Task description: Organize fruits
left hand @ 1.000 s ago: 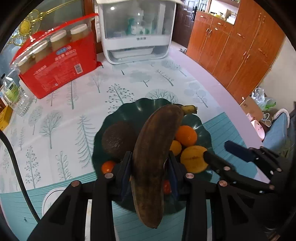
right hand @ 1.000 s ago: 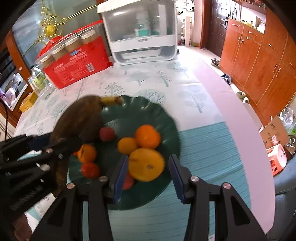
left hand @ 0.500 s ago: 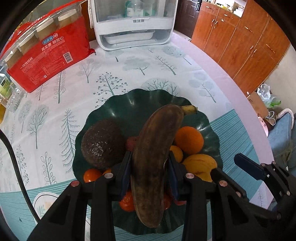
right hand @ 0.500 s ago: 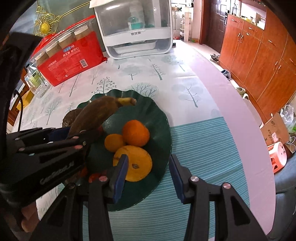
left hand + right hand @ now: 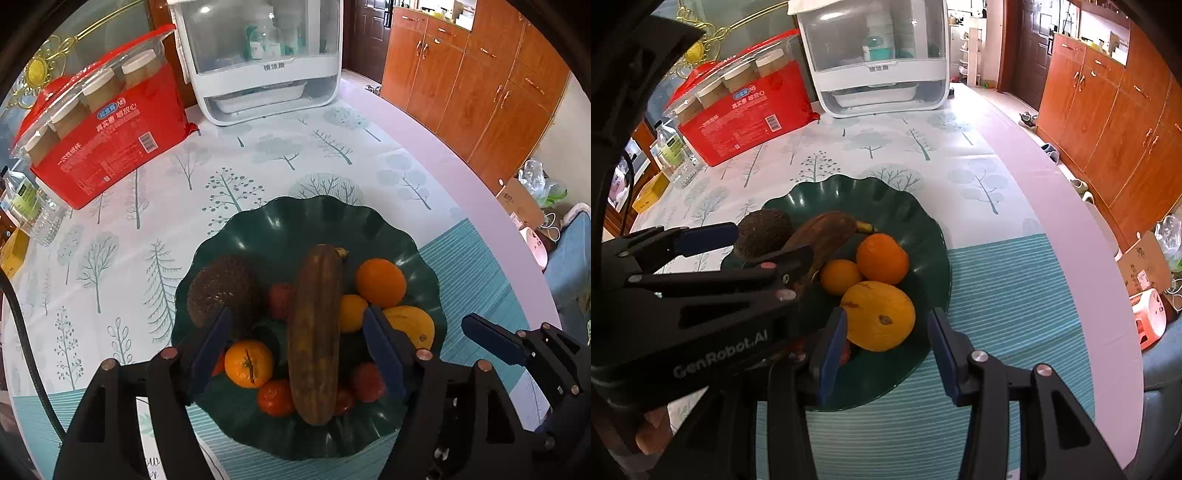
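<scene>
A dark green scalloped plate (image 5: 295, 225) (image 5: 827, 195) holds the fruit. On the pile lies a brown banana (image 5: 314, 332) (image 5: 827, 236), lengthwise between the jaws of my left gripper (image 5: 295, 317) (image 5: 753, 247). Those jaws are opening and the blue pads stand clear of the banana on both sides. Around it are a dark avocado (image 5: 221, 291), an orange (image 5: 380, 282), a tangerine (image 5: 247, 363) and small red fruits (image 5: 275, 397). My right gripper (image 5: 886, 321) hovers open at the plate's near right, over a yellow fruit (image 5: 879, 314), not pressing it.
A red pack of paper cups (image 5: 110, 136) and a white countertop appliance (image 5: 266, 62) stand at the back of the tree-print tablecloth. Bottles (image 5: 22, 195) crowd the left edge. The table's rounded edge (image 5: 1071, 229) runs along the right, with wooden cupboards (image 5: 480, 92) beyond.
The left jaws, shut on the banana before, have spread wide. The banana now rests on the fruit in the plate. The right gripper has kept its gap.
</scene>
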### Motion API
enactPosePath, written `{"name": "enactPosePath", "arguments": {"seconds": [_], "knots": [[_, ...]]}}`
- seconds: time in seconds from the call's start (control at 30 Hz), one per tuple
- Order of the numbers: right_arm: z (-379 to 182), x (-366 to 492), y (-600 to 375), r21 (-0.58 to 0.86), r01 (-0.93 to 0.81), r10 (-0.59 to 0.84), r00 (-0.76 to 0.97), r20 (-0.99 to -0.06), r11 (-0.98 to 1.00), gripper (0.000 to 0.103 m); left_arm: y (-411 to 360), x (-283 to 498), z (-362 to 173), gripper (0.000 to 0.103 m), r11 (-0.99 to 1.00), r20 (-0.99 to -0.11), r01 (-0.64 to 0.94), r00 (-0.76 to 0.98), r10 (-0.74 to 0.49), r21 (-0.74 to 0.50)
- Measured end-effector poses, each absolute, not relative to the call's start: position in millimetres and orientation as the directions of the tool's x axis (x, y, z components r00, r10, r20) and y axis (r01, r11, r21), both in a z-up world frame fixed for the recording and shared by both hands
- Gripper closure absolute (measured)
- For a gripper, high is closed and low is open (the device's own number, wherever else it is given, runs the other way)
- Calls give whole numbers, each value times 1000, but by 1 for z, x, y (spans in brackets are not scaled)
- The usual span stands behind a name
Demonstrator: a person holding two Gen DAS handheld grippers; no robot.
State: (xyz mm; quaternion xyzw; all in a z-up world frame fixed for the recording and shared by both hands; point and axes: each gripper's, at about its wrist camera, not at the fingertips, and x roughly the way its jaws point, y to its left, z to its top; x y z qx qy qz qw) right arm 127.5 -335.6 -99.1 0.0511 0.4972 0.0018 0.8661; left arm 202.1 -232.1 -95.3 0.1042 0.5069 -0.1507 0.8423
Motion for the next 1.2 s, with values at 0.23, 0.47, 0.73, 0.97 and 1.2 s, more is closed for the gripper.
{"name": "enactPosePath", "arguments": {"seconds": [0.23,0.47,0.73,0.97,1.2], "knots": [[-88,122,-324,85,29,57,523,-850,996,57,-220,192,-79,22,938,-876,346,454,-164,3],[-77,109,-309,98,5,80,541,-837,995,57,-197,173,-69,11,949,-868,314,471,-160,-5],[-77,76,-277,125,-51,133,519,-844,991,57,-148,128,-71,9,973,-876,230,469,-112,-1],[-63,40,-244,170,-93,194,487,-852,981,57,-100,72,-48,7,990,-861,136,508,-36,38],[-38,8,-216,183,-123,220,483,-847,975,56,-65,27,-16,2,997,-834,56,551,16,55]]}}
